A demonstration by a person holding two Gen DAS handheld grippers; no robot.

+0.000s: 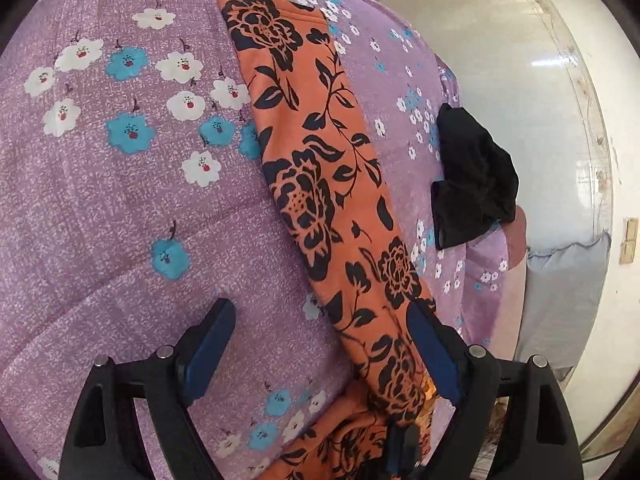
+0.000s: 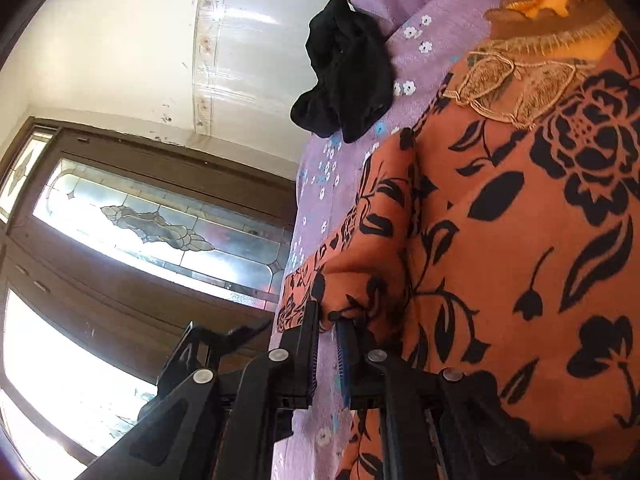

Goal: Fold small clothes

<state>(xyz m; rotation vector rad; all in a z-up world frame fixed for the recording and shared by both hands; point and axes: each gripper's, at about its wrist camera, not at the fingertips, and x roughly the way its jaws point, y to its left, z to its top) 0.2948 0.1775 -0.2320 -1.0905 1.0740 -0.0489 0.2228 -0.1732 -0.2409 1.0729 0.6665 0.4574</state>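
In the left wrist view we see our left gripper [image 1: 320, 344] at the bottom of the frame with its jaws spread wide and nothing pinched. Its right finger [image 1: 434, 354] lies on or just over the lower end of the orange garment [image 1: 316, 168], while its left finger [image 1: 208, 344] hangs over the bedspread [image 1: 100, 200]. The orange garment, printed with dark flowers and leaves, runs as a long folded strip from the top centre of the frame down to the bottom centre. It lies on the purple bedspread, which is dotted with white and blue flowers. A crumpled black garment [image 1: 472, 176] sits at the right edge of the bed, well apart from the left gripper and beside the orange strip but not touching it. Beyond the bed edge a pale glossy wall [image 1: 500, 40] fills the upper right.

In the right wrist view our right gripper [image 2: 326, 320] sits at the bottom centre, clenched on a bunched fold of the orange garment [image 2: 500, 240]. The cloth spreads up and to the right from the jaws, with a beige lace trim [image 2: 516, 84] near its upper end. The black garment [image 2: 348, 68] lies at the top centre on the bedspread [image 2: 404, 0]. A dark wooden door with patterned glass [image 2: 140, 220] fills the left side.
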